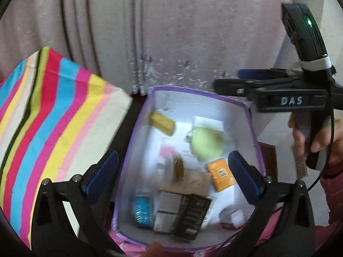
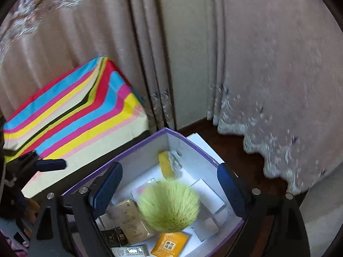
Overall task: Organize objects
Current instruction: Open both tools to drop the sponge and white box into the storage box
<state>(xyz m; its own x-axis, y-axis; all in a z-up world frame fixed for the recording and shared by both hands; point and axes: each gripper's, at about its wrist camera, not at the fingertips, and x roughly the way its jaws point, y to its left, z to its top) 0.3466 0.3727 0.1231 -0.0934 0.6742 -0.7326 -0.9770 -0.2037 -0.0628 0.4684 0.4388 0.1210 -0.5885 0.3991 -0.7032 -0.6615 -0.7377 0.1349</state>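
While both grippers are hovering over the purple-edged box (image 2: 194, 144), the left gripper (image 1: 174, 176) is standing with its blue pads spread wide and gripping nothing; a blurred gold disc (image 1: 178, 167) is showing upright between them, touching neither pad and apart from both. The right gripper (image 2: 169, 189) is likewise gaping, its pads clear of the fuzzy green pom-pom (image 2: 169, 206), which is lying in the box between and beyond them.

Contents of the box:
- a yellow sponge block (image 2: 166, 163) is leaning near the far wall;
- an orange packet (image 2: 170, 244) is lying at the near side, just beside the pom-pom;
- a dark carton (image 1: 190, 216), a teal ribbed item (image 1: 142, 212) and white cards are lying on the floor.

A striped storage cube (image 2: 75, 115) is standing beside the box, left of it. Pink curtains (image 2: 268, 64) are hanging behind.
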